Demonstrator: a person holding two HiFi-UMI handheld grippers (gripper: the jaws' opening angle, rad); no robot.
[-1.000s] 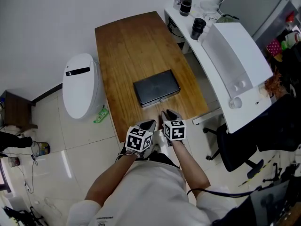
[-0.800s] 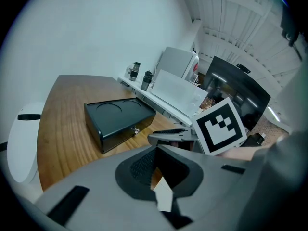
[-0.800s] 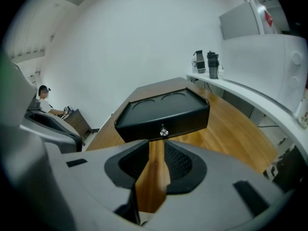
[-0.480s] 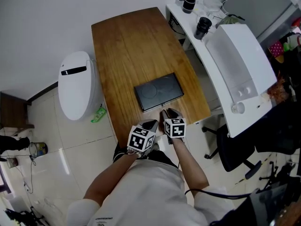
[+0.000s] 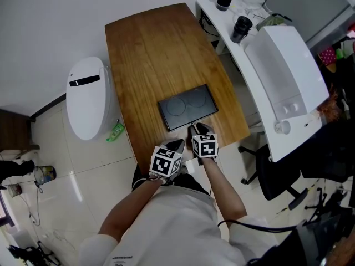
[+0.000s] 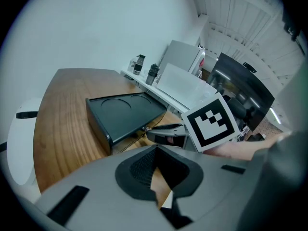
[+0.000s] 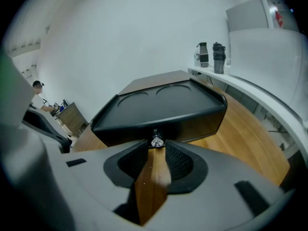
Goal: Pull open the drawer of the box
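Observation:
A flat black box (image 5: pixel 187 106) with two round recesses in its lid lies on the wooden table (image 5: pixel 155 49), near the table's front edge. Its drawer front faces me and sits flush. In the right gripper view a small shiny knob (image 7: pixel 156 141) on the drawer front sits between the jaw tips of my right gripper (image 7: pixel 156 146), which is shut on it. In the head view the right gripper (image 5: pixel 193 128) touches the box's front. My left gripper (image 5: pixel 177 145) hovers just left of it, shut and holding nothing, off the box (image 6: pixel 126 112).
A white rounded appliance (image 5: pixel 86 97) stands on the floor left of the table. To the right is a white desk (image 5: pixel 283 65) with two dark bottles (image 5: pixel 242 27) at its far end. A black office chair (image 5: pixel 277 176) stands at right.
My right gripper has crept forward until its jaw tips reach the knob on the box's front. The left gripper stays beside it. The drawer looks unmoved.

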